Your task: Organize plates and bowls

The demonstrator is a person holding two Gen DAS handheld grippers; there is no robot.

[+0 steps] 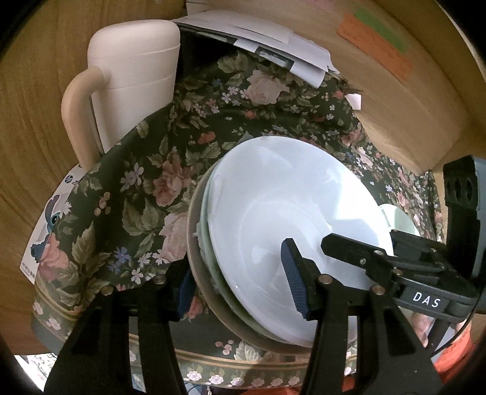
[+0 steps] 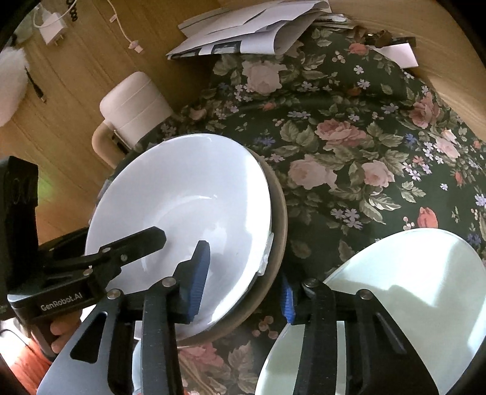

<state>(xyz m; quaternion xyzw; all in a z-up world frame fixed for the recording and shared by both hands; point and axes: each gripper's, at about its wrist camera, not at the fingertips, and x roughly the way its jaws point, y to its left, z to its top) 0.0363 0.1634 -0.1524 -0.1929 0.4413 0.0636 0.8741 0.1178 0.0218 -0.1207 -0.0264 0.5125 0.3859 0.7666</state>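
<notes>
A stack of dishes lies on the floral cloth (image 1: 170, 170): a white bowl (image 1: 291, 218) on top, pale green plates under it, and a brown plate (image 1: 197, 273) at the bottom. The stack also shows in the right wrist view (image 2: 188, 200). My left gripper (image 1: 240, 282) straddles the stack's near edge, one pad inside the white bowl and one outside the brown rim. My right gripper (image 2: 243, 285) straddles the same stack's rim from the other side. A separate pale green plate (image 2: 404, 297) lies at the lower right, under my right gripper's right finger.
A cream lidded jug (image 1: 133, 79) with a handle stands at the cloth's far left. Papers (image 1: 258, 36) lie at the back. Wooden surface (image 1: 30, 152) surrounds the cloth. A charger and cable (image 2: 54, 27) lie on the wood.
</notes>
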